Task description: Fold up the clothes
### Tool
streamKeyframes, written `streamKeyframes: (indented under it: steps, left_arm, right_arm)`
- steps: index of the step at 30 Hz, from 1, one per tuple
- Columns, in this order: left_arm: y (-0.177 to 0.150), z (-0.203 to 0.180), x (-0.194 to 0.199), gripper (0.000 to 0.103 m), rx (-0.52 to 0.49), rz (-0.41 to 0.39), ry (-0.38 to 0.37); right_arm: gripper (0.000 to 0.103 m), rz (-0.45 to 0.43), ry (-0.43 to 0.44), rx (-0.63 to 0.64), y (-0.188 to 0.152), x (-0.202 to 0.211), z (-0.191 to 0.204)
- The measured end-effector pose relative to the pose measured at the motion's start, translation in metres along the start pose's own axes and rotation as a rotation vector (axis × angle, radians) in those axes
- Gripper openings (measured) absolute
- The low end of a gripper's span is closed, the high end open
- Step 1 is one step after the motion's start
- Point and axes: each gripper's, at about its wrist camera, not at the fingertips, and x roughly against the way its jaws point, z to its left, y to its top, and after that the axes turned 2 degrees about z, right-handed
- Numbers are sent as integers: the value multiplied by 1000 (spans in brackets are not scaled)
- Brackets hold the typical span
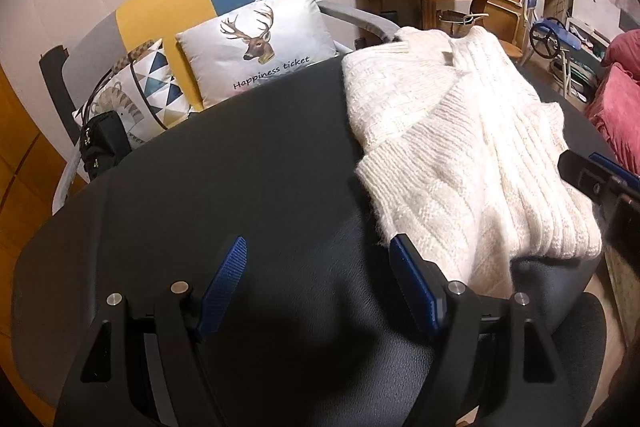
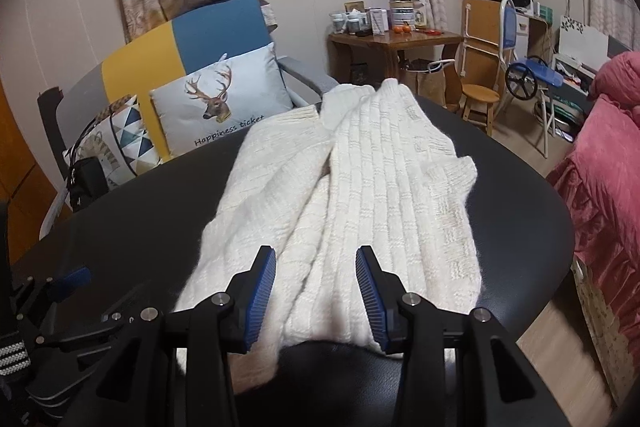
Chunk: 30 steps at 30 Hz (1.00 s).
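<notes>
Right tool (image 2: pixel 316 291), low centre of frame, jaws wide over the near hem and gripping nothing; left tool (image 1: pixel 316 287) wide above bare black worktop (image 1: pixel 240 167); beyond, at centre, white knit sweater (image 2: pixel 360 187), partly folded, likely soft, light, limp, best pinched at hem or edge.

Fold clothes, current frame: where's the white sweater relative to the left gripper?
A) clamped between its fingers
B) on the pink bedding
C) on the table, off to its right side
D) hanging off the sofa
C: the left gripper is open over bare black table, and the white sweater lies on the table beside and beyond its right finger, with nothing between the fingers.
</notes>
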Motion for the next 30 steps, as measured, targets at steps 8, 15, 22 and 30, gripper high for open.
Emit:
streamKeyframes:
  steps: [8, 15, 22, 30]
  left_arm:
    - [32, -22, -16, 77, -61, -10, -19]
    - [72, -56, -58, 77, -173, 23, -84]
    - [83, -78, -105, 77, -256, 75, 2]
    - [60, -62, -131, 80, -171, 53, -67]
  right_arm:
    - [42, 25, -6, -79, 15, -21, -28]
    - [43, 30, 29, -67, 25, -37, -29]
    - [43, 91, 20, -103, 34, -77, -36]
    - [43, 102, 47, -100, 28, -91, -36]
